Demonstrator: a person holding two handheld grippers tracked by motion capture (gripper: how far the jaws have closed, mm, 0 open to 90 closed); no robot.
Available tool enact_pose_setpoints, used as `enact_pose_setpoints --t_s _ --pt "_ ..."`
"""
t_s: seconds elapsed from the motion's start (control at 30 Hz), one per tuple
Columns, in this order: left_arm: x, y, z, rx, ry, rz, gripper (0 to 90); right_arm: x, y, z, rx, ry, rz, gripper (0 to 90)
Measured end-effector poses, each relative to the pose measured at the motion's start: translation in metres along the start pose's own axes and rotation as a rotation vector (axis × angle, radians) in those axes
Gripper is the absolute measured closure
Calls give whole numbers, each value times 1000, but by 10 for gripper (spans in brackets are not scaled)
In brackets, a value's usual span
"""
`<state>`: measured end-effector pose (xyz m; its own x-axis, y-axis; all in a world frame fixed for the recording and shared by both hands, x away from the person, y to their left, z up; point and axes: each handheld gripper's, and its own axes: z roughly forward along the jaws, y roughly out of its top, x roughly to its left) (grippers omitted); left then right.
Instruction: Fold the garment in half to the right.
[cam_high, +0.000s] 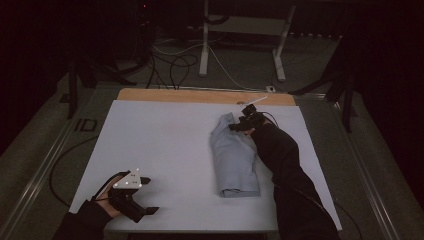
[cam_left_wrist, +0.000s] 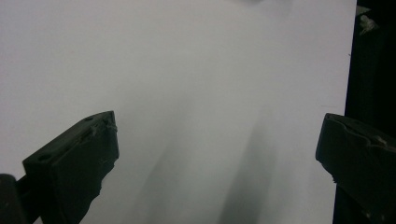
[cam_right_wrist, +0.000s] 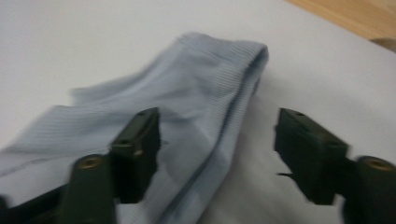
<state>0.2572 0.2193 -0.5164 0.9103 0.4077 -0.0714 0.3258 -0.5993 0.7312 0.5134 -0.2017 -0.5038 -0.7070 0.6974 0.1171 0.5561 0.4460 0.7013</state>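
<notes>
Your right gripper (cam_right_wrist: 217, 140) stands with jaws apart over the folded blue cloth (cam_high: 234, 157), probably to grasp its far edge, while your left gripper (cam_left_wrist: 217, 154) waits, jaws also apart, above the bare white table (cam_high: 165, 145).

— Where's the open room?

— The whole left and centre of the white sheet (cam_high: 165, 145) lies bare; a gripper could sweep across freely.

— And in the way?

— The folded pale blue garment (cam_high: 234, 157), right of centre, running from mid-frame to lower right. The person's right sleeve (cam_high: 285, 165) lies just beside it, blocking the right edge. The left gripper (cam_high: 145, 210) sits at lower left, jaws spread wide over bare sheet.
</notes>
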Motion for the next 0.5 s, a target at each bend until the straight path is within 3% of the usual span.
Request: enact_pose_setpoints --t_s 0.07,0.5 --pt "0 0 0 2 0 2 4 3 0 -8 -16 35 -17 183" --pt "-1 1 -1 1 0 0 4 31 -5 -39 -79 103 -66 155"
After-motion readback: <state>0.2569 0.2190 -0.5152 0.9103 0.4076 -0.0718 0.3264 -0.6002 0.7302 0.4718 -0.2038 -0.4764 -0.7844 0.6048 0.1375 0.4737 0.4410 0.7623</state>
